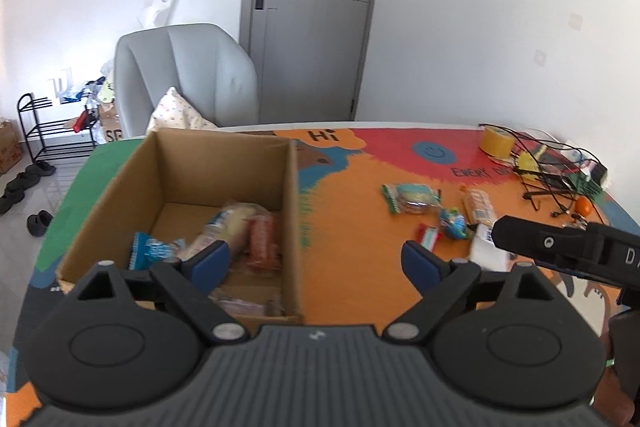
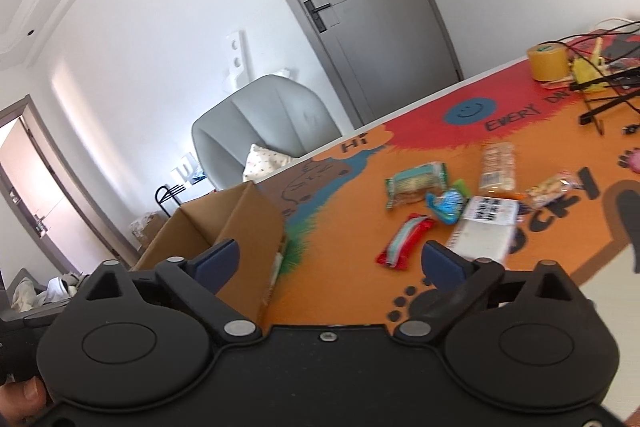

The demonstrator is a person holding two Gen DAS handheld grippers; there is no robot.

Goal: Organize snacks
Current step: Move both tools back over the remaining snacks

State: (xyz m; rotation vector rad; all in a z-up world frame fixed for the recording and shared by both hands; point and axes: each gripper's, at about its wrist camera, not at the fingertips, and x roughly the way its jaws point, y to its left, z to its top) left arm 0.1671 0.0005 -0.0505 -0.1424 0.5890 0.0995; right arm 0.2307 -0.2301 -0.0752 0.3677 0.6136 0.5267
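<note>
Between picks, both the left gripper [image 1: 316,259] and right gripper [image 2: 330,261] hung spread and empty, the cardboard box [image 1: 120,187] part-filled at ten o'clock, loose snacks [image 2: 404,241] at one o'clock awaiting the next reach.

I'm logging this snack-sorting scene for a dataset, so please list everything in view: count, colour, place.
cardboard box: one, brown, left on the table, several wrapped snacks inside
loose snacks: about six, green, blue, red, white and clear wrappers, on the mat right of the box
table mat: one, orange, red, blue and green, covering the table
tape roll: one, yellow, far right corner
cables: a black tangle beside the tape
armchair: one, grey, behind the table, patterned cushion on it
door: one, grey, shut
shoe rack: one, black, by the left wall
left tool: open, empty
right tool: open, empty
</note>
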